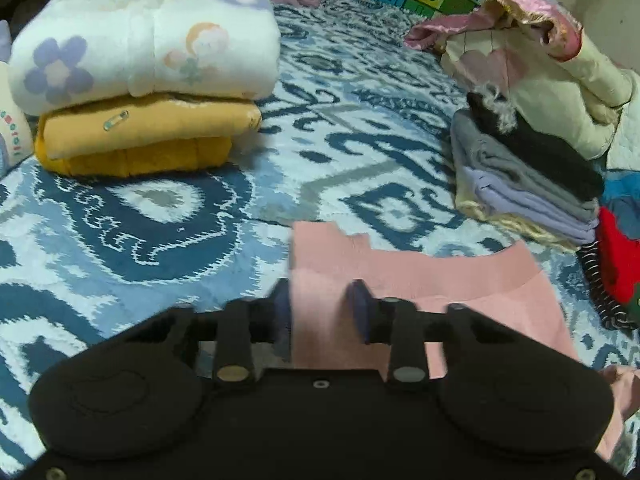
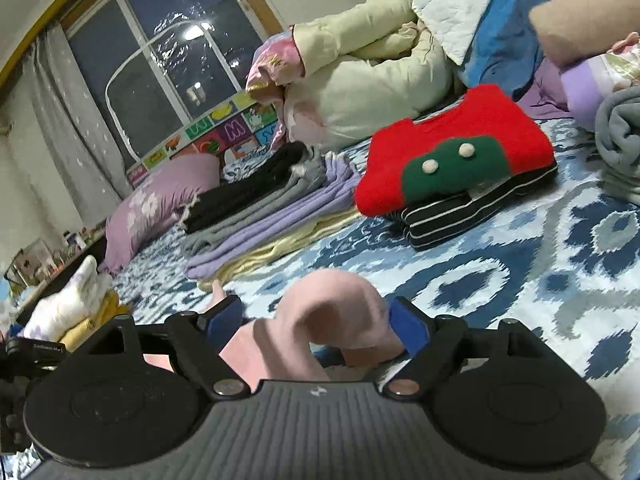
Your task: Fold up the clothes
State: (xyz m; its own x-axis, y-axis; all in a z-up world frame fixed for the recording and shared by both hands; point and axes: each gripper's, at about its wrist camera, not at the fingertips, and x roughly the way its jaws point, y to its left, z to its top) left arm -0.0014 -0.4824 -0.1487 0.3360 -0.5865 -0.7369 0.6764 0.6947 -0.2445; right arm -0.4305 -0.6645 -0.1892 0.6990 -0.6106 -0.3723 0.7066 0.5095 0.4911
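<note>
While the pink garment [image 1: 420,280] lies on the bed's blue patterned cover [image 1: 160,216], the left tool [image 1: 320,308] is clenched on a bunched fold of it at its near left edge, pads pressing the cloth from both sides. From that grip the fabric runs away to the right, its long axis crossing toward the right tool [image 2: 316,320]. That one stands released, jaws wide, with a curl of the same pink cloth [image 2: 332,312] humped between its fingers but not squeezed. I judge the right hand needs only to close to take the other end.
</note>
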